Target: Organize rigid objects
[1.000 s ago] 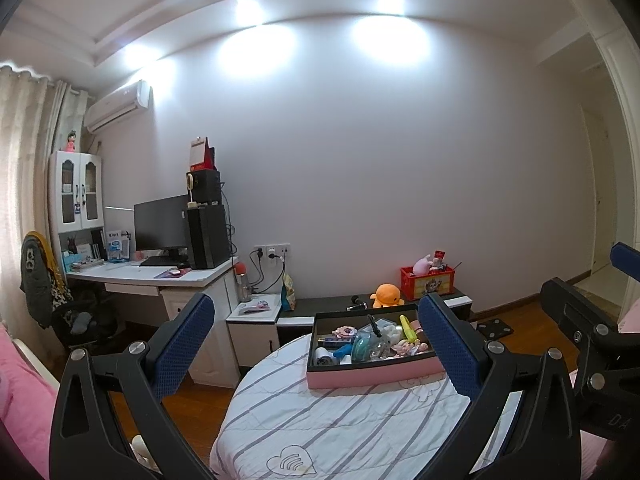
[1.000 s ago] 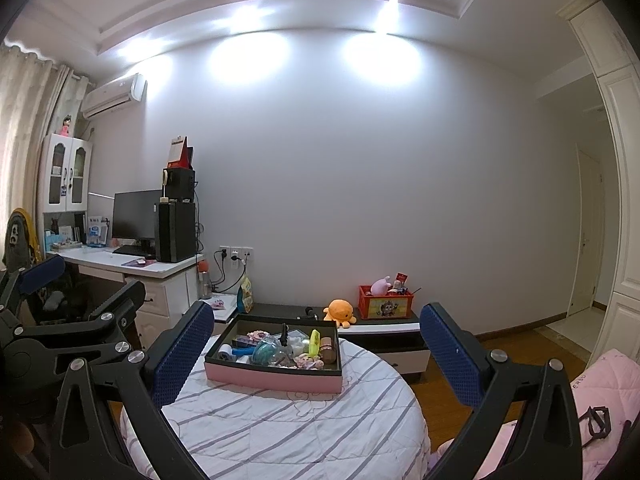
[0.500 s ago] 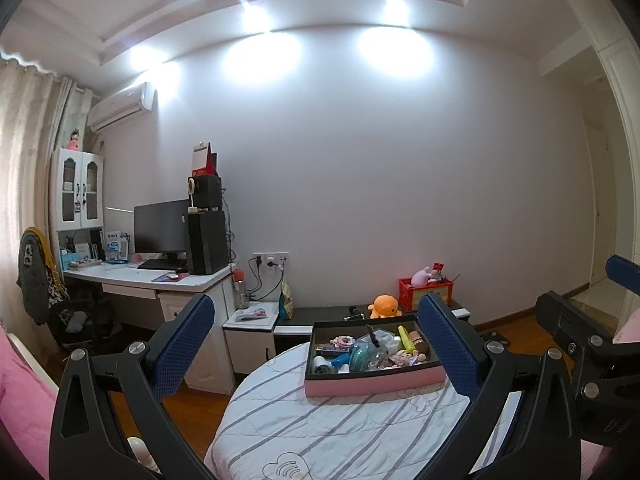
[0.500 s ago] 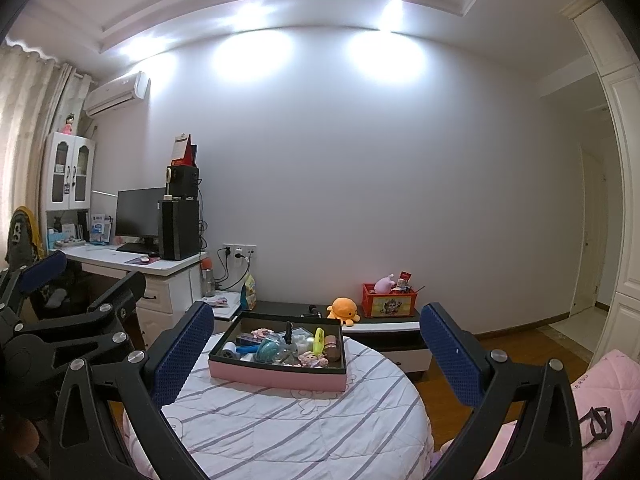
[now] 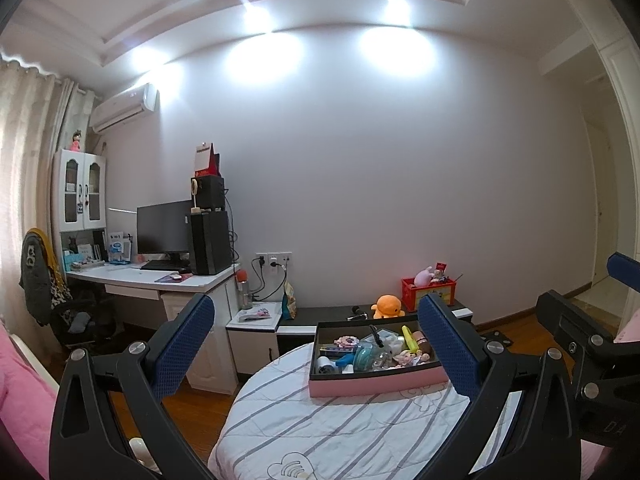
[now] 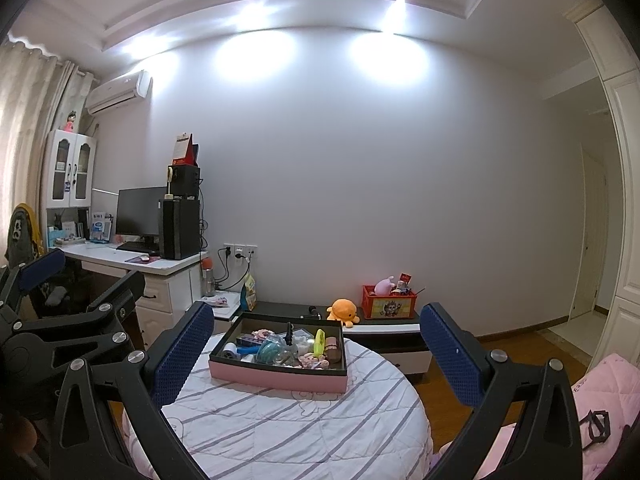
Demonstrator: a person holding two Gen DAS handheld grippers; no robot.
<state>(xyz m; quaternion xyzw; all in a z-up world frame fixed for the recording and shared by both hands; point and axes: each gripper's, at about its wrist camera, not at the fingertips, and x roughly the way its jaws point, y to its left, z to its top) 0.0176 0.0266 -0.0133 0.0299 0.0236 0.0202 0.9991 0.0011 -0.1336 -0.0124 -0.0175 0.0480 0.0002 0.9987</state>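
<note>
Short of the pink tray (image 6: 276, 376) I hold both claws, left gripper (image 5: 316, 344) and right gripper (image 6: 316, 344), spread wide and empty. Small objects (image 6: 280, 346) lie heaped inside the tray, apparently unsorted, on the striped round table (image 6: 280, 432).

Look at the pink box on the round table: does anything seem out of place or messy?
Yes. The box is crammed with small items in a loose heap, unsorted, with a black piece sticking up above the rest. The box sits askew on the striped cloth. Nothing looks spilled or broken.
</note>
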